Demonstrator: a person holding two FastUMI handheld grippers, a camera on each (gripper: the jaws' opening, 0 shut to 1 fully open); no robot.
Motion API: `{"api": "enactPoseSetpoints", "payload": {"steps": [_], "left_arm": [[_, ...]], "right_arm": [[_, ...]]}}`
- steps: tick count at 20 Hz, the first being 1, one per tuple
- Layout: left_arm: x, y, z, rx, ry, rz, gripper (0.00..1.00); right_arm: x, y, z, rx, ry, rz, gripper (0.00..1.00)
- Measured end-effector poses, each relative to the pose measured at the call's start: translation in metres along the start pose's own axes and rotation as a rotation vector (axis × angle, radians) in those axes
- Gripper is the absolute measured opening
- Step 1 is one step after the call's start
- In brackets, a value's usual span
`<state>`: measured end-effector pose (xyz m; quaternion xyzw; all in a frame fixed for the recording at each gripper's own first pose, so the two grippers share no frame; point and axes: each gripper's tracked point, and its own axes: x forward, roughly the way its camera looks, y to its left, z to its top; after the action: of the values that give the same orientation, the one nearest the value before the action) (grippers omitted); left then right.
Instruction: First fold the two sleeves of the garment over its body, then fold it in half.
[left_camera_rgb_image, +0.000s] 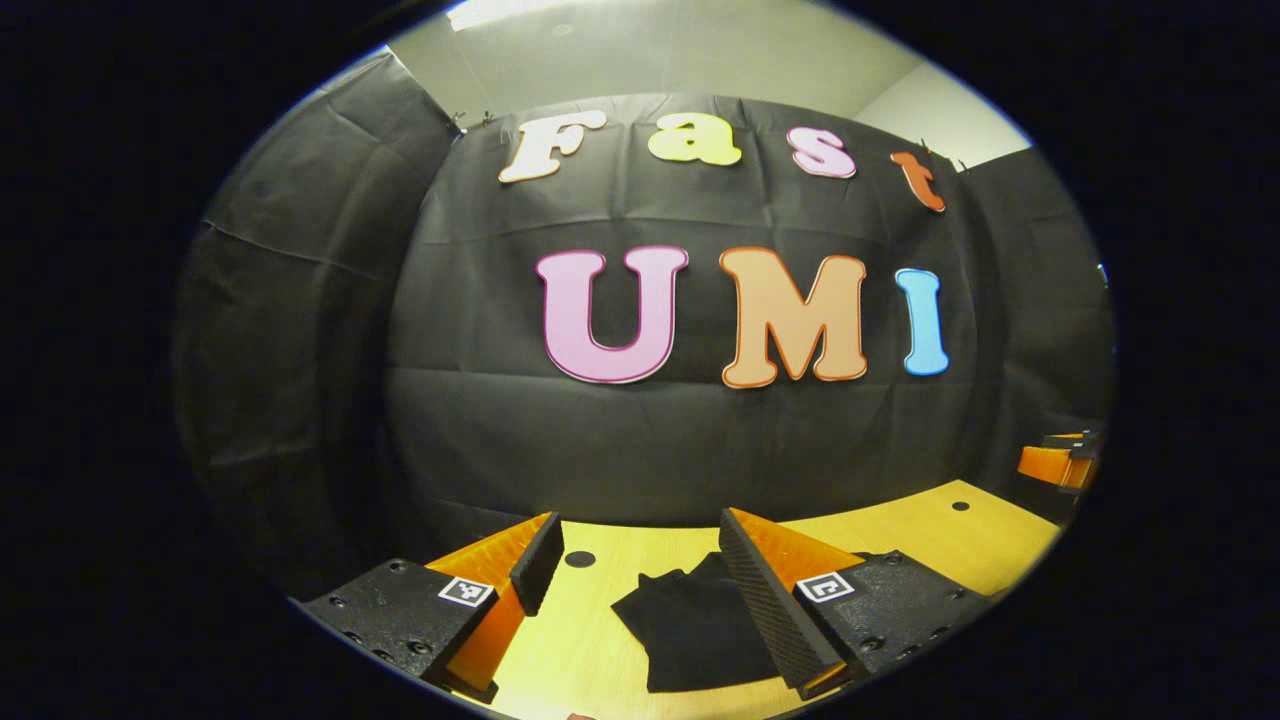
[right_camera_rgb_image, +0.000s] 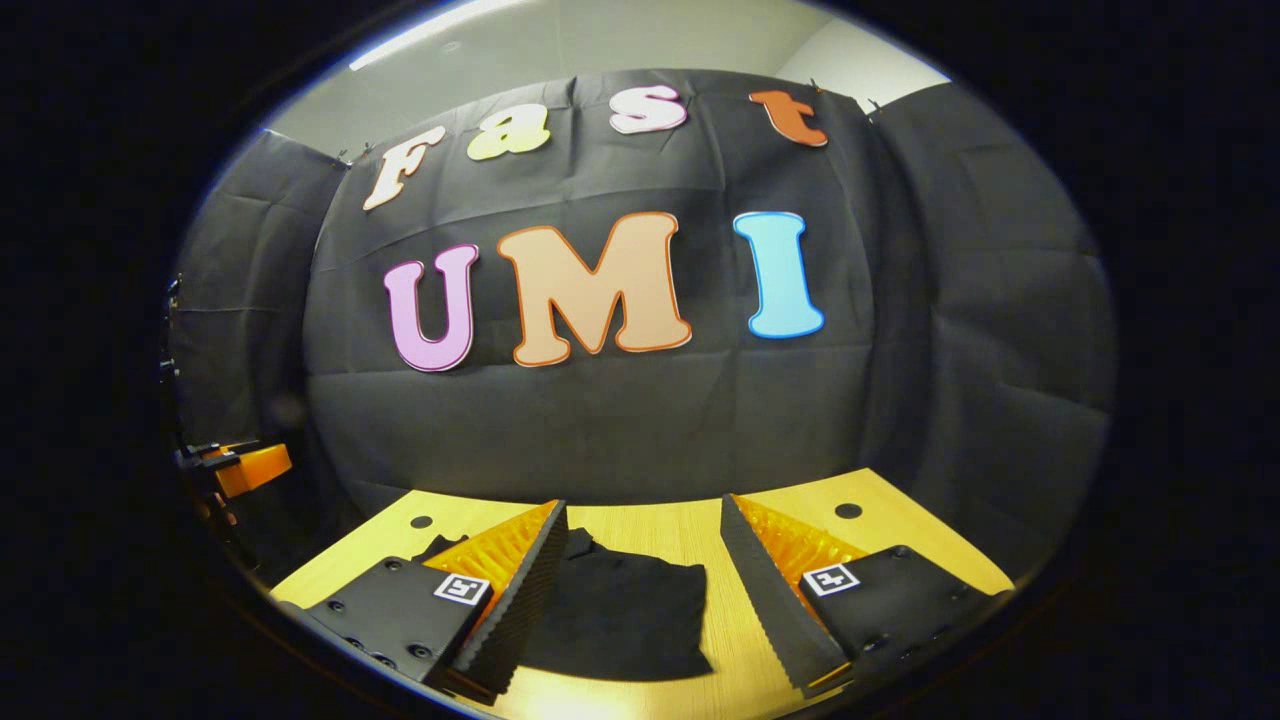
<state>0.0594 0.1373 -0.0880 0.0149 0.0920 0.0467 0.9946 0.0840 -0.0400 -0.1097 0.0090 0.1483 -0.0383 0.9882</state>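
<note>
Both sets of jaws stand wide apart and hold nothing: the left gripper (left_camera_rgb_image: 636, 560) and the right gripper (right_camera_rgb_image: 643, 545) hang above the desk (left_camera_rgb_image: 930, 525). Between and below them the black garment (right_camera_rgb_image: 620, 615) lies flat and folded on the wood, back from the desk's far edge.

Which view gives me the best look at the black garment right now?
The right gripper view: the black garment lies on the wooden table between the open fingers of the right tool, its right edge and lower hem unobstructed. In the left gripper view the garment is partly hidden behind a finger of the left tool.
</note>
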Motion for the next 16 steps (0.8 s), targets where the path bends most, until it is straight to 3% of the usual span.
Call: {"api": "enactPoseSetpoints", "payload": {"steps": [1, 2, 3, 5, 7, 8, 9, 10, 11, 16], "left_arm": [[-0.017, 0.002, 0.006, 0.009, -0.016, 0.0, 0.94], [-0.032, 0.003, 0.009, 0.012, -0.026, 0.0, 0.97], [-0.047, 0.004, 0.014, 0.01, -0.038, 0.001, 0.94], [-0.08, 0.006, 0.024, -0.003, -0.068, 0.006, 0.98], [-0.11, -0.001, 0.034, -0.008, -0.09, -0.012, 0.93], [-0.124, -0.006, 0.04, -0.001, -0.101, -0.025, 0.97], [-0.136, -0.009, 0.044, 0.004, -0.112, -0.036, 0.97], [-0.147, -0.014, 0.049, 0.002, -0.117, -0.044, 0.96], [-0.157, -0.017, 0.049, -0.012, -0.117, -0.049, 0.96], [-0.186, -0.029, 0.058, -0.057, -0.132, -0.041, 0.96]], "right_arm": [[-0.015, 0.005, 0.001, 0.005, -0.007, 0.003, 0.93], [-0.03, 0.012, 0.0, 0.011, -0.012, 0.009, 0.93], [-0.046, 0.016, 0.0, 0.01, -0.023, 0.011, 0.97], [-0.08, 0.024, 0.0, 0.012, -0.044, 0.007, 0.97], [-0.119, 0.034, 0.002, 0.016, -0.076, 0.001, 0.97], [-0.136, 0.035, 0.005, 0.015, -0.106, -0.01, 0.92], [-0.154, 0.037, 0.005, 0.012, -0.123, -0.015, 0.97], [-0.167, 0.038, 0.002, 0.012, -0.127, -0.016, 0.93], [-0.178, 0.039, 0.0, 0.014, -0.125, -0.011, 1.0], [-0.199, 0.039, -0.008, 0.039, -0.107, 0.025, 0.96]]}}
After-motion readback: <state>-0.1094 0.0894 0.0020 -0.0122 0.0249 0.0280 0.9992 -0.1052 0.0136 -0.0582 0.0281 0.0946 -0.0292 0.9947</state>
